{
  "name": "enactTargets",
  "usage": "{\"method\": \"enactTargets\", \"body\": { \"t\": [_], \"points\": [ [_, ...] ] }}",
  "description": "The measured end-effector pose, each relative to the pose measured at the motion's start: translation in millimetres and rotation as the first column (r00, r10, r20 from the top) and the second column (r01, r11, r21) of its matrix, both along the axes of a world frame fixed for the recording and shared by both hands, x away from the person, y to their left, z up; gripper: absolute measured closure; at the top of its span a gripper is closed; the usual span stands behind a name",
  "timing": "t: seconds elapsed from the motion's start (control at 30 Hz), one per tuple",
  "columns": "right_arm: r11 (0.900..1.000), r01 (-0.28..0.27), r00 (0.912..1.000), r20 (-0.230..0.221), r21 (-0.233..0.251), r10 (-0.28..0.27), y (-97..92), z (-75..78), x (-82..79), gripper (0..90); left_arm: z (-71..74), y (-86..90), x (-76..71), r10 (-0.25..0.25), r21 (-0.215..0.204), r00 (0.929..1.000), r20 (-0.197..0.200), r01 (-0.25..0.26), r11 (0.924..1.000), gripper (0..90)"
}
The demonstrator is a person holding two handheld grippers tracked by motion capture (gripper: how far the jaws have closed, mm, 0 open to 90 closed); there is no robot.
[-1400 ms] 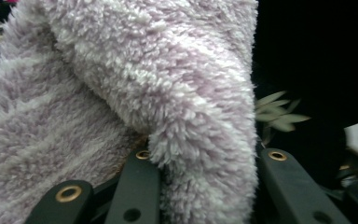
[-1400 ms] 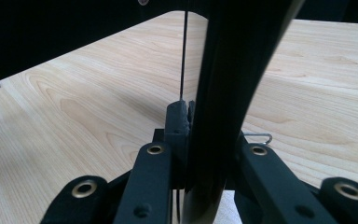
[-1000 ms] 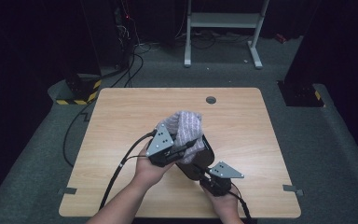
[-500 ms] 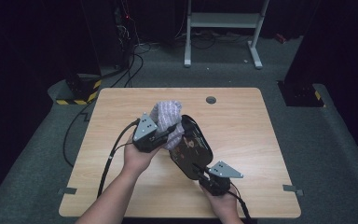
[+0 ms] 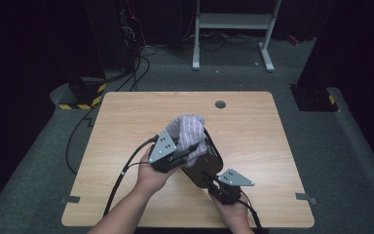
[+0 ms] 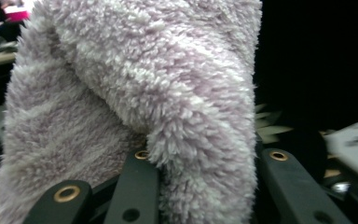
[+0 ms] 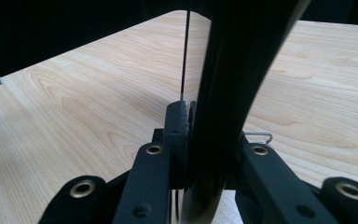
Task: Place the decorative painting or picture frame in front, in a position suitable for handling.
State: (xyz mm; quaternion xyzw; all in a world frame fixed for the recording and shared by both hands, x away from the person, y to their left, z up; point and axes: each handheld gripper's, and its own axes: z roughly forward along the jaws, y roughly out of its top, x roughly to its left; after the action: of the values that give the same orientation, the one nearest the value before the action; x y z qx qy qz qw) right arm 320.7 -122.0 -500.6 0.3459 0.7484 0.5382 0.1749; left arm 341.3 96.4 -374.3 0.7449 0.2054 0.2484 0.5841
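Stuffing the fluffy cloth into the black case mid-frame; my left claw clamps the cloth, right claw pinches the case rim; I'd hold that rim steady.

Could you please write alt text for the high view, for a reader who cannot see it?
Over a light wooden table, a person's left gripper grips a fluffy lilac cloth against a black bag-like object, whose near edge the right gripper clamps. Both forearms enter from the bottom edge; dark floor, cables and a white stand lie beyond.

Fleecy cloth in black case on table
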Motion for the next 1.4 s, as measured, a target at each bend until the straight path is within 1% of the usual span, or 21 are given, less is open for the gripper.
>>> {"method": "enactTargets", "body": {
  "t": [0.07, 0.13, 0.17, 0.23, 0.3, 0.47, 0.57, 0.67, 0.7, 0.73, 0.8, 0.9, 1.0, 1.03, 1.13, 1.2, 1.23, 1.27, 1.3, 1.37, 1.4],
  "points": [
    [1.0, 0.0, 1.0, -0.001, 0.0, 0.0, 0.3, 0.1, 0.0, 79.2, 1.5, -6.8, -6.0, -0.024, -0.005, 0.9997, 0.004, 0.024, 0.9997, 69.8],
    [1.0, -0.001, 1.0, -0.002, 0.0, 0.001, 0.1, 0.1, 0.2, 79.2, 2.8, -10.6, -8.2, -0.031, -0.002, 0.9995, 0.012, 0.031, 0.9995, 69.8],
    [1.0, -0.001, 1.0, -0.003, 0.001, 0.001, -0.1, 0.1, 0.2, 79.2, 2.8, -10.6, -7.2, -0.03, 0.002, 0.9994, 0.013, 0.03, 0.9995, 69.8],
    [1.0, -0.002, 1.0, -0.005, 0.001, 0.002, -0.4, 0.1, 0.3, 79.2, 2.0, -8.0, -3.4, -0.031, -0.004, 0.9995, 0.004, 0.031, 0.9995, 69.8],
    [1.0, -0.001, 1.0, -0.005, 0.001, 0.001, -0.2, 0.1, 0.5, 79.2, 0.5, -2.8, 1.9, -0.016, -0.007, 0.9999, -0.004, 0.016, 0.9998, 69.9],
    [1.0, -0.007, 1.0, 0.0, -0.001, 0.007, -0.2, 0.3, 1.2, 79.1, -3.3, 15.3, 18.8, 0.05, -0.009, 0.9984, -0.026, -0.051, 0.9987, 69.9],
    [1.0, -0.005, 1.0, 0.001, -0.002, 0.005, 0.1, 0.3, 0.9, 79.0, -7.1, 28.6, 32.6, 0.1, -0.006, 0.9938, -0.048, -0.101, 0.9949, 70.0],
    [1.0, -0.005, 1.0, 0.002, -0.001, 0.005, 0.3, 0.2, 0.9, 78.8, -9.5, 37.9, 41.9, 0.131, 0.003, 0.9896, -0.058, -0.131, 0.9913, 70.0],
    [1.0, -0.005, 1.0, 0.003, -0.001, 0.005, 0.4, 0.2, 0.9, 78.8, -10.4, 41.0, 44.7, 0.152, 0.016, 0.9871, -0.052, -0.151, 0.9884, 69.9],
    [1.0, -0.004, 1.0, 0.002, -0.001, 0.004, 0.5, 0.2, 0.7, 78.8, -11.3, 42.7, 46.4, 0.163, 0.019, 0.9854, -0.05, -0.162, 0.9865, 69.9],
    [1.0, -0.005, 1.0, 0.001, -0.001, 0.005, 0.3, 0.0, 0.5, 78.9, -14.3, 48.0, 51.6, 0.189, 0.026, 0.9803, -0.057, -0.188, 0.9819, 69.9],
    [1.0, -0.007, 1.0, 0.001, -0.001, 0.007, -0.1, -0.5, 0.5, 79.0, -19.1, 53.2, 57.0, 0.227, 0.062, 0.9727, -0.051, -0.223, 0.9728, 69.9],
    [1.0, -0.006, 1.0, 0.0, 0.001, 0.006, -0.1, -0.6, 0.5, 79.1, -24.0, 56.0, 59.8, 0.236, 0.068, 0.9699, -0.061, -0.232, 0.9704, 69.9],
    [1.0, -0.006, 1.0, 0.0, 0.001, 0.006, 0.0, -0.5, 0.5, 79.1, -25.8, 56.2, 60.4, 0.238, 0.061, 0.9689, -0.069, -0.234, 0.9703, 69.9],
    [1.0, -0.006, 1.0, 0.0, 0.003, 0.006, -0.1, -0.7, 0.5, 79.0, -28.1, 57.7, 61.1, 0.239, 0.065, 0.9685, -0.071, -0.234, 0.97, 69.9],
    [1.0, -0.006, 1.0, -0.003, 0.006, 0.006, -0.1, -0.7, 0.6, 78.3, -28.2, 57.3, 60.6, 0.237, 0.06, 0.9688, -0.073, -0.233, 0.9707, 69.9],
    [1.0, -0.007, 1.0, -0.003, 0.005, 0.007, 0.1, -1.0, 0.6, 77.1, -27.9, 57.1, 60.3, 0.236, 0.062, 0.9691, -0.07, -0.232, 0.9707, 69.9],
    [1.0, -0.009, 0.9999, -0.01, -0.002, 0.009, 1.0, -1.8, 0.7, 74.1, -27.8, 56.9, 59.9, 0.236, 0.062, 0.9693, -0.069, -0.232, 0.9707, 69.9],
    [0.9999, -0.011, 0.9996, -0.027, -0.006, 0.011, 2.5, -3.2, 0.8, 73.1, -27.8, 56.9, 59.7, 0.236, 0.063, 0.9692, -0.069, -0.232, 0.9706, 69.9],
    [0.9996, -0.023, 0.9992, -0.032, -0.015, 0.023, 3.8, -4.9, 0.5, 72.3, -28.7, 57.4, 59.9, 0.238, 0.068, 0.9688, -0.07, -0.233, 0.97, 69.9],
    [0.9995, -0.025, 0.9993, -0.028, -0.018, 0.024, 4.1, -5.2, 0.2, 72.2, -29.9, 57.9, 60.3, 0.241, 0.071, 0.968, -0.071, -0.236, 0.9692, 69.9]
  ]
}}
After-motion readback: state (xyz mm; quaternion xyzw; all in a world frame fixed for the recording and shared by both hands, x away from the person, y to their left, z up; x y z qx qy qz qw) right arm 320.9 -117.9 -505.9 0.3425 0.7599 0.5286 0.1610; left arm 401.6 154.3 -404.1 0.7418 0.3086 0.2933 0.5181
